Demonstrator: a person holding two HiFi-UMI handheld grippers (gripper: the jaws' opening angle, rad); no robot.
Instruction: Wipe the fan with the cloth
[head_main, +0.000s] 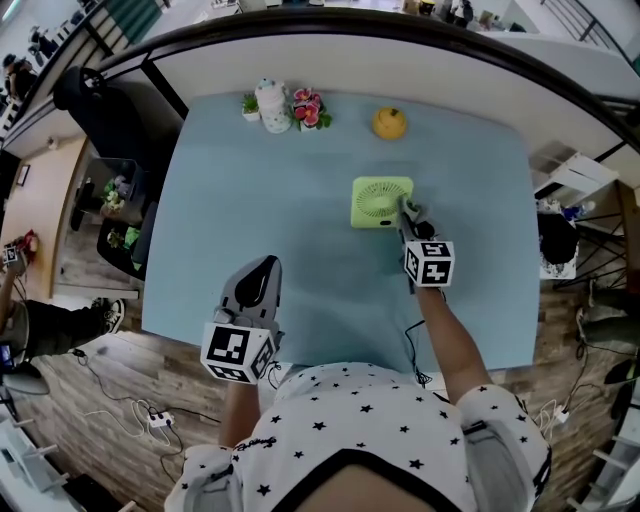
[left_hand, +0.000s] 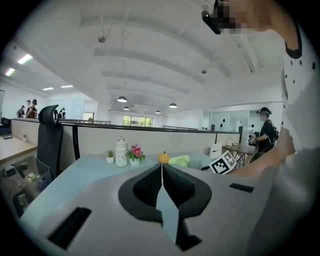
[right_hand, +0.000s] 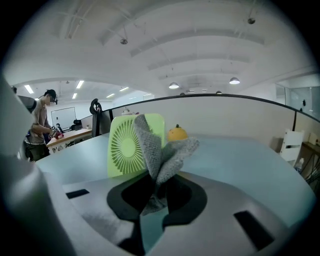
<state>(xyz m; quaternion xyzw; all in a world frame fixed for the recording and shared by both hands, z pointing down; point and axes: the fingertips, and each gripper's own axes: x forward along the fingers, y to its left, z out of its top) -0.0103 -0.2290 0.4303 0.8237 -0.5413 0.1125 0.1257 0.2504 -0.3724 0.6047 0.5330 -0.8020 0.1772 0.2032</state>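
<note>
A small light-green square fan (head_main: 381, 201) stands on the pale blue table (head_main: 260, 210) right of centre; in the right gripper view the fan (right_hand: 129, 146) faces me with its round grille. My right gripper (head_main: 409, 213) is at the fan's right edge, shut on a grey knitted cloth (right_hand: 161, 152) that sticks up between the jaws and touches the fan's front. My left gripper (head_main: 256, 283) hovers near the table's front edge, well left of the fan, jaws closed together with nothing held (left_hand: 161, 186).
At the table's back stand a white jar (head_main: 272, 107), a small green plant (head_main: 250, 104), pink flowers (head_main: 308, 108) and an orange-yellow fruit (head_main: 389, 122). A black office chair (head_main: 100, 105) is at the far left. A partition rail (head_main: 400, 35) runs behind the table.
</note>
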